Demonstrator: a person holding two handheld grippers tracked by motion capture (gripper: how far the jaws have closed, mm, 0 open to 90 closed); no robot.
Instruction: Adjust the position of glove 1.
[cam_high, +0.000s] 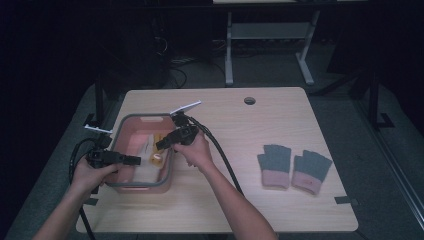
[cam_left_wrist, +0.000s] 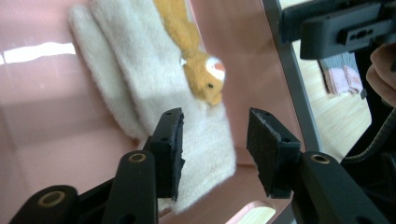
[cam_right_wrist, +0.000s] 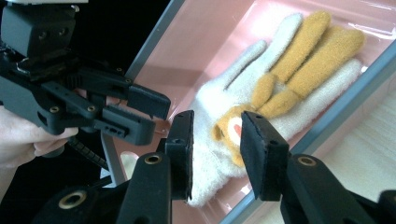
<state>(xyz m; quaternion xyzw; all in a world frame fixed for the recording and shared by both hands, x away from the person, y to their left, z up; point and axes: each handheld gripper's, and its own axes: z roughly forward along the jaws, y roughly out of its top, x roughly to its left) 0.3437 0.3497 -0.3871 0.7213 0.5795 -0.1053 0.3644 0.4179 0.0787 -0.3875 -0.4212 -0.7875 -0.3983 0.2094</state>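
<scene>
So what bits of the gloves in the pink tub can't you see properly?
- White glove: its cuff end is hidden behind the left hand-held gripper in the left gripper view.
- Orange animal glove: its face is partly covered by the right hand-held gripper in the right gripper view.
- Both gloves look tiny and blurry inside the tub in the high view.

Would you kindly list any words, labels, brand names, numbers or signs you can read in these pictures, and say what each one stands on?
None: no readable text, number or sign stands on anything here.
The cream glove in the pink tub bears an orange animal figure, not lettering.
The grey and pink gloves on the table show no legible label.
The left tool and right tool carry no markings.
</scene>
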